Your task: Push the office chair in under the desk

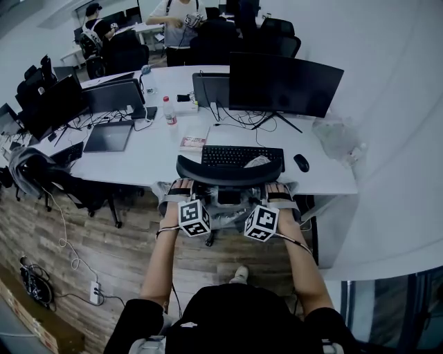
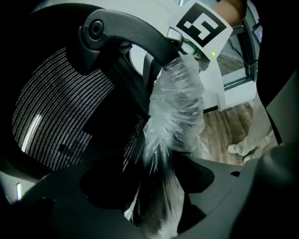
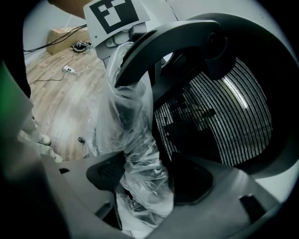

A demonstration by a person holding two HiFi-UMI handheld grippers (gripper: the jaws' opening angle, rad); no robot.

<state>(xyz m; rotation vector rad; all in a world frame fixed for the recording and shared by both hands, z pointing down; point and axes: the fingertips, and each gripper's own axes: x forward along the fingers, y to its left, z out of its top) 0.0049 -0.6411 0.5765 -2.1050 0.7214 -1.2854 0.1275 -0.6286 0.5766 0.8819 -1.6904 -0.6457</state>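
Observation:
The black office chair (image 1: 228, 171) stands at the white desk (image 1: 159, 155), the top of its back level with the desk's front edge. Its mesh back (image 2: 60, 116) (image 3: 219, 116) fills both gripper views. Clear plastic wrap (image 2: 175, 112) (image 3: 135, 140) covers the armrests. My left gripper (image 1: 181, 197) (image 2: 156, 186) is shut on the left wrapped armrest. My right gripper (image 1: 277, 197) (image 3: 140, 182) is shut on the right one. Each gripper view shows the other gripper's marker cube (image 2: 201, 25) (image 3: 114, 14) across the chair.
On the desk lie a keyboard (image 1: 242, 155), a mouse (image 1: 301, 162), a monitor (image 1: 284, 83), a bottle (image 1: 169, 110) and a laptop (image 1: 109, 136). Another chair (image 1: 48, 176) with clothing stands left. A power strip (image 1: 95, 292) with cables lies on the wood floor. People are at the far desks.

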